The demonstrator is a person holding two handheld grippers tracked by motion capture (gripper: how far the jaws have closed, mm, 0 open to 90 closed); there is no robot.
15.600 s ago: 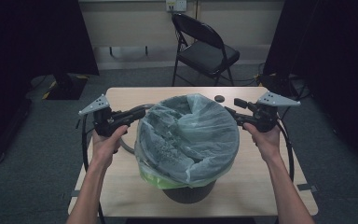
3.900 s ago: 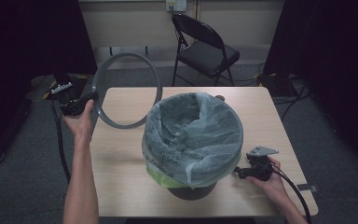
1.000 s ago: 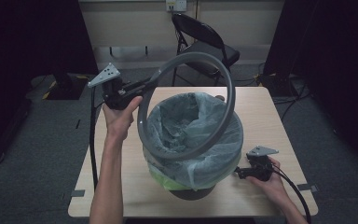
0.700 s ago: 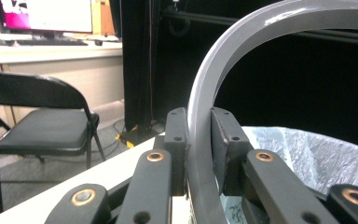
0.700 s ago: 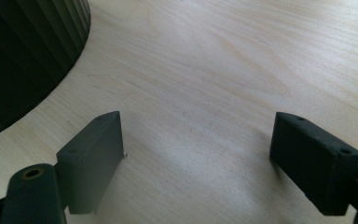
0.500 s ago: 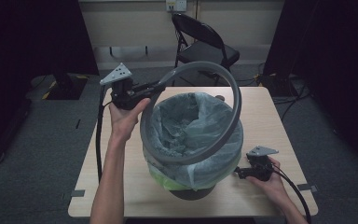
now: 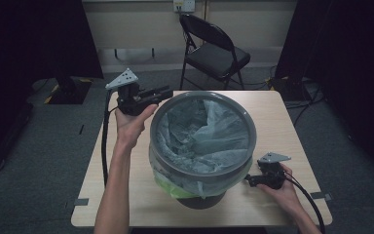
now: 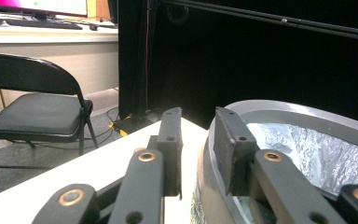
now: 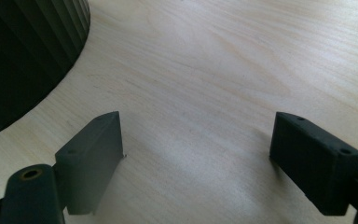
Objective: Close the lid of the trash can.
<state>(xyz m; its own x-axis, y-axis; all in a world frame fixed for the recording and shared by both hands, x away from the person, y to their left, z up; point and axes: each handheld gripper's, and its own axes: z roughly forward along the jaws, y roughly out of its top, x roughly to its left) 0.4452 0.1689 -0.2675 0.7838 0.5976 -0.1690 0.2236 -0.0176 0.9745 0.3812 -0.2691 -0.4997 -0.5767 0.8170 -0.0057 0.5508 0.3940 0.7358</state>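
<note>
A dark ribbed bin (image 7: 202, 200) lined with a pale translucent bag (image 7: 202, 136) stands mid-table. A grey plastic ring (image 7: 200, 178) lies level over the bin's top, pressing on the bag. My left gripper (image 7: 167, 92) is at the ring's far-left edge, shut on its rim. In the left gripper view the left gripper (image 8: 198, 126) has one jaw outside the ring (image 8: 279, 109) and one inside. My right gripper (image 7: 248, 181) rests open on the table by the bin's right foot. In the right gripper view the right gripper (image 9: 196, 140) holds nothing, with the bin (image 9: 28, 56) at upper left.
The light wooden table (image 7: 282, 126) has bare room right of and behind the bin. A green bag edge (image 7: 168, 185) hangs below the ring at front left. A black folding chair (image 7: 214, 53) stands behind the table. Dark curtains flank the room.
My left gripper has swung the ring from a tilted hold in the air to a level seat on the bin's top. The right gripper has stayed put.
</note>
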